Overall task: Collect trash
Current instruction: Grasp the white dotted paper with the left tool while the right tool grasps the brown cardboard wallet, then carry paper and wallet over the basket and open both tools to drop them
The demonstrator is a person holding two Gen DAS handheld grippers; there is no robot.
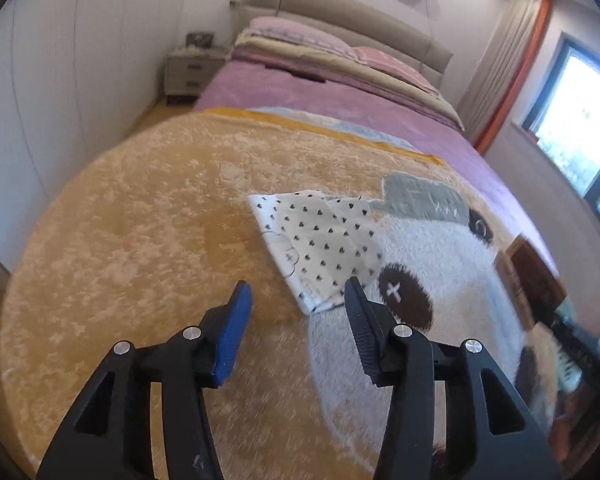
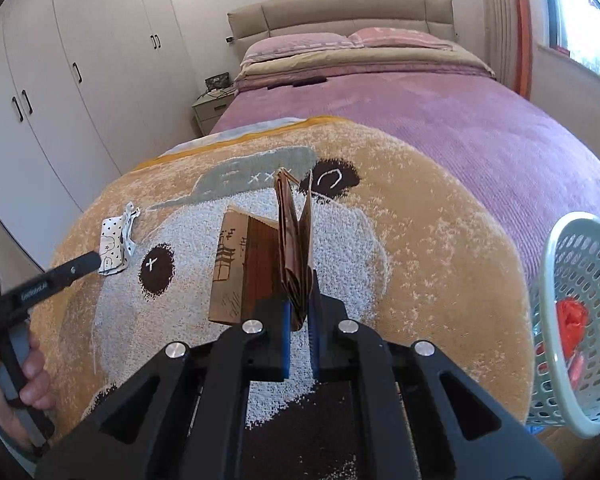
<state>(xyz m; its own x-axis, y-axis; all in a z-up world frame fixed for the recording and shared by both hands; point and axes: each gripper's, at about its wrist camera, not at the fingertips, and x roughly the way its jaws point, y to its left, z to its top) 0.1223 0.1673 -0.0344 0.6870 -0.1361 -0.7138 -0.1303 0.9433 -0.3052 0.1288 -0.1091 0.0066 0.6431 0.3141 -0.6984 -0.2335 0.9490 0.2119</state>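
A white wrapper with black hearts [image 1: 320, 246] lies flat on the plush panda blanket [image 1: 140, 240]. My left gripper [image 1: 298, 294] is open, its fingertips just short of the wrapper's near corner. In the right wrist view the wrapper [image 2: 118, 242] lies at the left with the left gripper's tip [image 2: 80, 266] beside it. My right gripper [image 2: 300, 300] is shut on a brown folded cardboard packet [image 2: 294, 240] and holds it upright above the blanket. The packet shows blurred at the right of the left wrist view [image 1: 528, 272].
A pale green perforated basket [image 2: 580, 320] holding red trash [image 2: 572, 320] stands at the right bed edge. The purple bed [image 2: 440, 128] with pillows stretches behind. White wardrobes [image 2: 60, 80] and a nightstand [image 1: 192, 74] stand left.
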